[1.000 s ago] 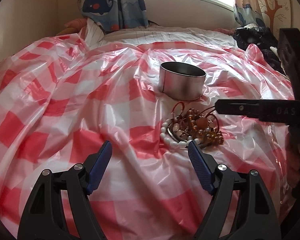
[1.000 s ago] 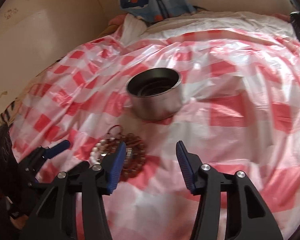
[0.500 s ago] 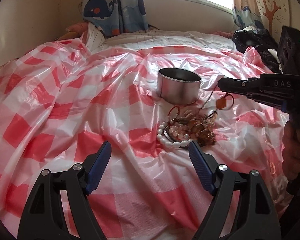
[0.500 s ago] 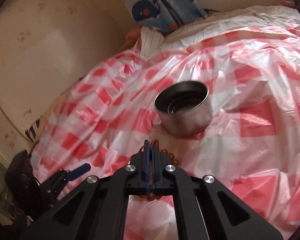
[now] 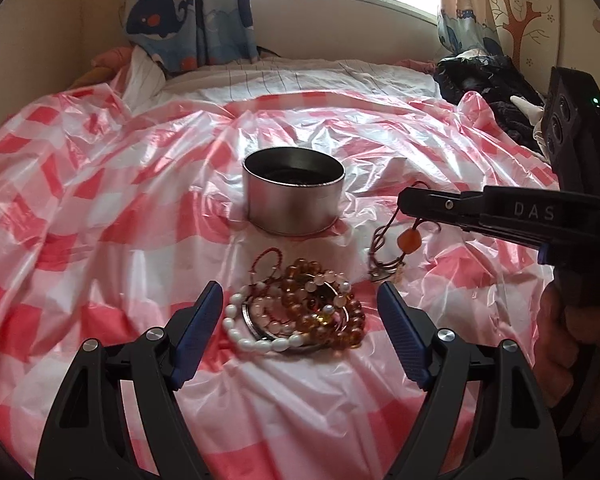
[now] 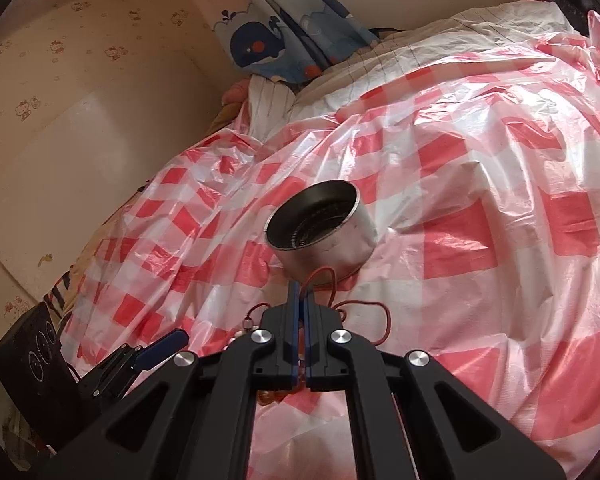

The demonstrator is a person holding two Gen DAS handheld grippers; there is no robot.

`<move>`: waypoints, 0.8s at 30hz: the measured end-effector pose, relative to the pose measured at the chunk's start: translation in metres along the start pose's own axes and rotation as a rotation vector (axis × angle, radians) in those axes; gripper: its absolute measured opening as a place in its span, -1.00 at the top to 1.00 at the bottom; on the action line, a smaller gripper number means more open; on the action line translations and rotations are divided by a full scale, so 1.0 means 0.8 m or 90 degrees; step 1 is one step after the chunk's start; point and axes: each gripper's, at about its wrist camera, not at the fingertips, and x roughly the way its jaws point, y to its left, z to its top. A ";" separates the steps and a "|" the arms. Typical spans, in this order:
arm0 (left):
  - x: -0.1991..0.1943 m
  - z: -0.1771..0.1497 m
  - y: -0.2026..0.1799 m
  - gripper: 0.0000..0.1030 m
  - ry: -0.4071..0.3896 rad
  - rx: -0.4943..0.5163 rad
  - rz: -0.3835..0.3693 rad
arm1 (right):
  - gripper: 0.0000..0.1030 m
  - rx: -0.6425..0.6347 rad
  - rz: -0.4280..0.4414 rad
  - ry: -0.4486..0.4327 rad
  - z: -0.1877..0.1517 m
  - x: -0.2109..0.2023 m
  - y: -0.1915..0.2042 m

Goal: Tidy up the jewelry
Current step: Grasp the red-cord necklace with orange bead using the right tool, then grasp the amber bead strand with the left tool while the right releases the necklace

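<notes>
A round metal tin [image 5: 294, 196] [image 6: 324, 228] stands open on the red-and-white checked plastic sheet [image 5: 100, 220]. In front of it lies a pile of bracelets [image 5: 296, 312]: white pearls, amber beads and a metal bangle. My left gripper [image 5: 300, 312] is open, its blue pads either side of the pile's near edge. My right gripper [image 6: 300, 300] [image 5: 404, 200] is shut on a red cord bracelet [image 5: 392, 248] [image 6: 356, 308] with an orange bead, which hangs lifted to the right of the tin.
The sheet covers a bed with a white striped sheet [image 5: 300, 80] behind it. Whale-print curtains [image 5: 188, 12] and a window sit at the back. Dark clothing [image 5: 488, 92] is heaped at the right. A hand [image 5: 560, 344] holds the right gripper's handle.
My right gripper closed on the red cord bracelet and lifted it up and away from the pile, toward the tin. My left gripper moved nearer to the pile.
</notes>
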 end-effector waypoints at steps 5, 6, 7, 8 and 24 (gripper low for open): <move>0.015 0.001 0.011 -0.43 0.018 -0.049 -0.034 | 0.95 0.007 -0.029 0.005 -0.001 0.001 -0.010; 0.015 0.001 0.014 -0.35 0.016 -0.060 -0.043 | 0.95 0.008 -0.031 0.005 -0.001 0.001 -0.011; 0.015 0.001 0.017 -0.31 0.014 -0.068 -0.053 | 0.95 0.010 -0.033 0.006 -0.001 0.001 -0.012; 0.016 0.001 0.020 -0.24 0.015 -0.075 -0.064 | 0.95 0.012 -0.032 0.007 -0.001 0.002 -0.012; 0.043 -0.002 0.019 0.09 0.067 -0.121 -0.110 | 0.95 0.028 -0.045 0.023 -0.003 0.011 -0.018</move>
